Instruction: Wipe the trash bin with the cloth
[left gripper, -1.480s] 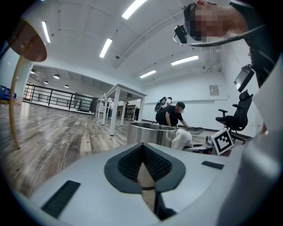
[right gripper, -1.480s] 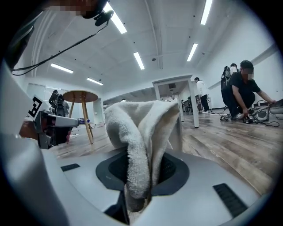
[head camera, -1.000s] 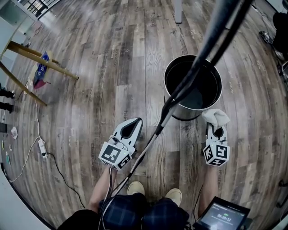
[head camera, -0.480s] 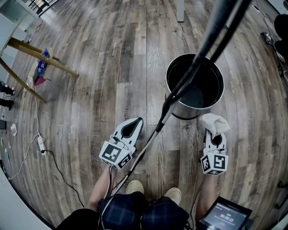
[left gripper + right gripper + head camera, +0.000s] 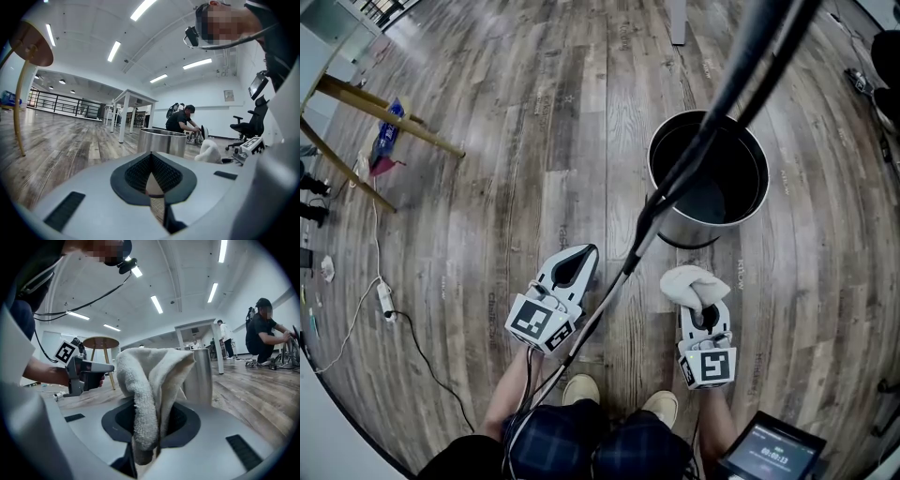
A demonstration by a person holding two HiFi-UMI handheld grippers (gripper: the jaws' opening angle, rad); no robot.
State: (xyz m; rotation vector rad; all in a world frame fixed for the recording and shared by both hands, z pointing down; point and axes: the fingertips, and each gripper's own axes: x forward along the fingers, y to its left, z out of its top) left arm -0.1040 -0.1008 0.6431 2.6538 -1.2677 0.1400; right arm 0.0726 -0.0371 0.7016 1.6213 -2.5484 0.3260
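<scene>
Trash bin (image 5: 713, 236): round, metal wall, dark inside, upright on the wood floor (image 5: 534, 141). Everything below is placed from it.

Your right gripper (image 5: 698, 302): on your side of the bin, near its base, clear of the wall. Jaws clamped on the cloth (image 5: 691, 280). The white towelling bunches above the tips and flops over them, not touching the bin.

Your left gripper (image 5: 580, 262): off to the bin's left and nearer you, well apart from it, tips aimed roughly its way. Jaws pressed together with nothing between them. The left gripper view shows only floor behind the pads, with the bin beyond.

Black cable (image 5: 724, 94): crosses over the bin's left rim and runs down between your two grippers.

Wooden stand legs (image 5: 384, 120): far left of the bin, well apart.

Crouching person (image 5: 181, 123): behind the bin, distant.
</scene>
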